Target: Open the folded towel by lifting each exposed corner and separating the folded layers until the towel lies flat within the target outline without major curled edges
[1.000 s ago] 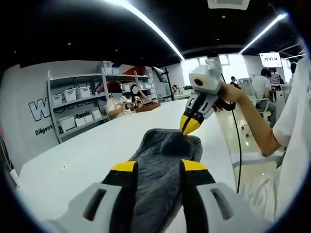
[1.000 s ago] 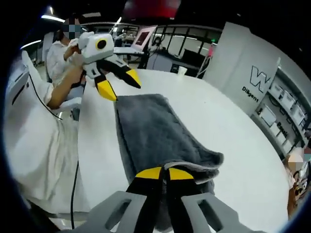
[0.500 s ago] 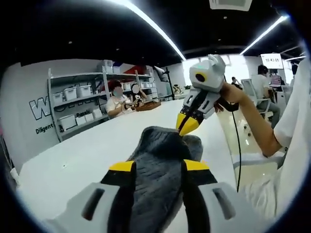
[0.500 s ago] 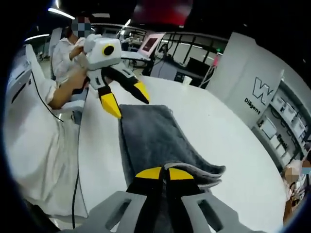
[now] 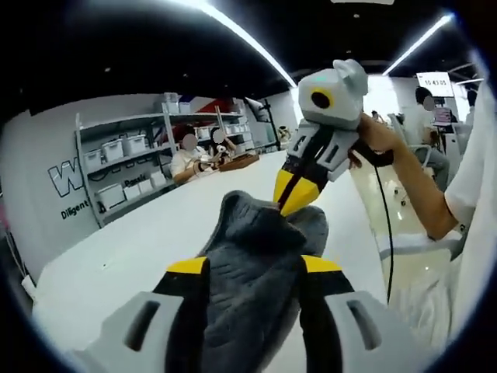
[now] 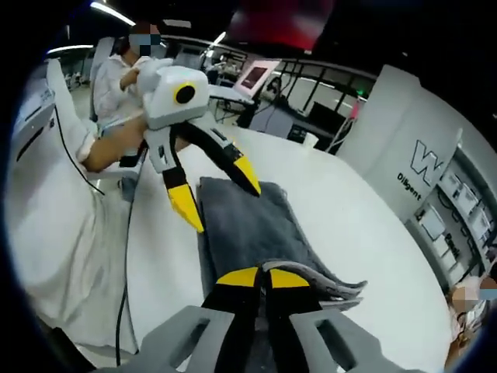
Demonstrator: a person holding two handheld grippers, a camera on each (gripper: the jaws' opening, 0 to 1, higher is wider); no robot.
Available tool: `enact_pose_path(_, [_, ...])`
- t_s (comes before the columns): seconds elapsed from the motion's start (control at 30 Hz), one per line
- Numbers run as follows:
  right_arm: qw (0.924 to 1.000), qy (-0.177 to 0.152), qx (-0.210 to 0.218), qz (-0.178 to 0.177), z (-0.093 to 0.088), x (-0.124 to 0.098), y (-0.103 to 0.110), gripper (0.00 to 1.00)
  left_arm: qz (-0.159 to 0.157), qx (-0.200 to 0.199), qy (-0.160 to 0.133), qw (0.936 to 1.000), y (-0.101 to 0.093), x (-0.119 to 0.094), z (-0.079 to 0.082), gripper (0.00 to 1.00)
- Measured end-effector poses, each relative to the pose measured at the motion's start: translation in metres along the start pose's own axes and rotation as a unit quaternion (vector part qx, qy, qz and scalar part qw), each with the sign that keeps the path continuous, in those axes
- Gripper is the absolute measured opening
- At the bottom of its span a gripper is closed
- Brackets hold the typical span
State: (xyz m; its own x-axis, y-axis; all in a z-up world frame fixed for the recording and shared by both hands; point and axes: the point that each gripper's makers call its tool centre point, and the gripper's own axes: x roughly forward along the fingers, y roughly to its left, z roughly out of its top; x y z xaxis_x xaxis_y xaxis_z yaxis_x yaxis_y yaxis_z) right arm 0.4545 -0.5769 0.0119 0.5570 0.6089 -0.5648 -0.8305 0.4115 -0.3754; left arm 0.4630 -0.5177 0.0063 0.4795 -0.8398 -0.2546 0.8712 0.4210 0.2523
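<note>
Hidden: near end of towel (image 5: 248, 272) cut off behind the left hand-held gripper (image 5: 252, 266) jaws in the left gripper view; pinched corner buried between the right hand-held gripper (image 6: 262, 275) jaws in the right gripper view; target outline not made out on the worktop (image 5: 147, 233).
Towel place: on the white worktop, one end raised off it, the rest trailing flat toward the left hand-held gripper (image 6: 217, 190) in the right gripper view.
Towel make: grey, plush, thick pile; bunched into a rounded hump (image 5: 252, 214) in the left gripper view; stacked layer edges fanned apart at the lifted end (image 6: 330, 284) in the right gripper view.
Right hand-held gripper: pressed together, pinching the towel's corner; yellow tips (image 5: 293, 190) biting the top of the hump in the left gripper view.
Left hand-held gripper: spread, black jaws with yellow tips straddling the towel, nothing pinched.
Worktop: smooth, glossy white, curved edge.
Backdrop: shelf (image 5: 128, 167) of pale bins against a grey wall, seated people blurred behind.
Change from a second ago: hump taller and more crumpled, lifted end higher, layers more parted; each hand-held gripper larger in the other's view; left jaws spread as before.
</note>
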Motion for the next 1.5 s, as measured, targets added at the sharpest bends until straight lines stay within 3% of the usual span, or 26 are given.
enact_pose_path(0.2, [0.9997,-0.018,-0.018,-0.003,0.015,0.003,0.003,0.00,-0.005,0.011,0.004,0.9999,-0.007,0.005,-0.002,0.44])
enact_pose_path(0.4, [0.9989,-0.028,-0.034,0.018,0.024,0.010,0.017,0.00,-0.010,0.030,0.001,0.9995,-0.015,0.007,0.001,0.42])
enact_pose_path(0.57, [0.9977,-0.048,-0.045,0.018,0.038,0.012,0.021,0.00,-0.016,0.015,-0.007,0.9997,-0.019,0.007,0.005,0.43])
enact_pose_path(0.7, [0.9968,-0.057,-0.053,0.019,0.044,0.014,0.024,0.00,-0.006,0.013,-0.013,0.9998,-0.015,0.005,0.007,0.39])
enact_pose_path(0.87, [0.9952,-0.069,-0.064,0.024,0.053,0.017,0.030,0.00,-0.011,-0.019,-0.035,0.9992,-0.015,0.003,0.015,0.36])
enact_pose_path(1.0, [0.9934,-0.074,-0.075,0.045,0.056,0.022,0.042,0.00,-0.026,-0.026,-0.022,0.9991,-0.018,0.003,0.008,0.24])
enact_pose_path(1.1, [0.9923,-0.076,-0.086,0.048,0.060,0.024,0.046,0.00,-0.014,0.002,-0.024,0.9996,-0.016,0.002,0.009,0.16])
enact_pose_path(1.2, [0.9917,-0.079,-0.092,0.044,0.062,0.024,0.045,0.00,-0.010,0.007,-0.024,0.9996,-0.015,0.001,0.010,0.16])
enact_pose_path(1.3, [0.9923,-0.077,-0.086,0.046,0.062,0.023,0.046,0.00,-0.028,-0.011,-0.030,0.9991,-0.016,0.001,0.010,0.16])
enact_pose_path(1.5, [0.9908,-0.097,-0.083,0.043,0.072,0.019,0.046,0.00,-0.019,-0.006,-0.044,0.9988,-0.011,-0.002,0.015,0.14])
